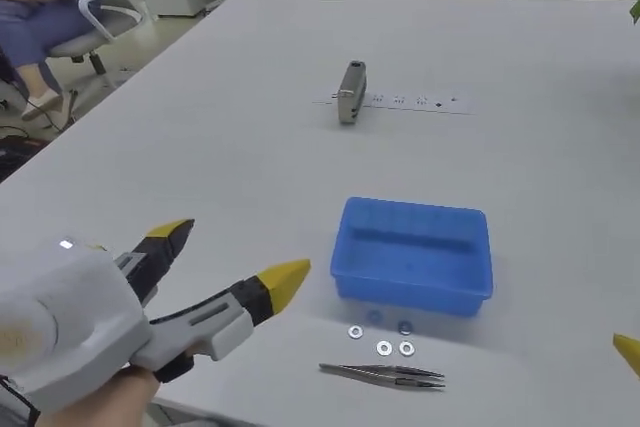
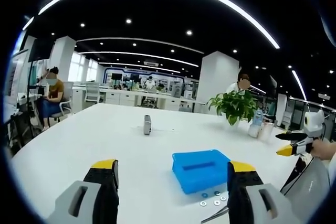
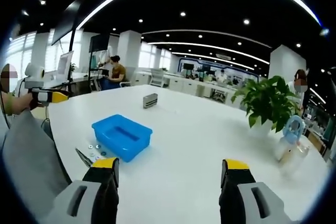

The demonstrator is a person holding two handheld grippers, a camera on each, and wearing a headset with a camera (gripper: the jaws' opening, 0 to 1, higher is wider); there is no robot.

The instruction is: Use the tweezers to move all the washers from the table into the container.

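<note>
Several small metal washers (image 1: 384,347) lie on the white table just in front of the blue container (image 1: 415,252). Silver tweezers (image 1: 385,374) rest flat on the table, a little nearer to me than the washers. My left gripper (image 1: 232,255) hovers open at the lower left, well left of the tweezers, holding nothing. One yellow fingertip (image 1: 628,349) of my right gripper pokes in at the right edge. In the left gripper view the container (image 2: 202,169), washers (image 2: 212,199) and tweezers (image 2: 215,214) sit ahead on the right. The right gripper (image 3: 171,164) is open and empty, with the container (image 3: 122,136) to its left.
A small metal block (image 1: 351,92) stands farther back on the table near a printed line of marks. A potted plant (image 3: 270,103) and a bottle (image 3: 291,140) stand toward the table's far side. A person sits on a chair (image 1: 95,22) beyond the table's left edge.
</note>
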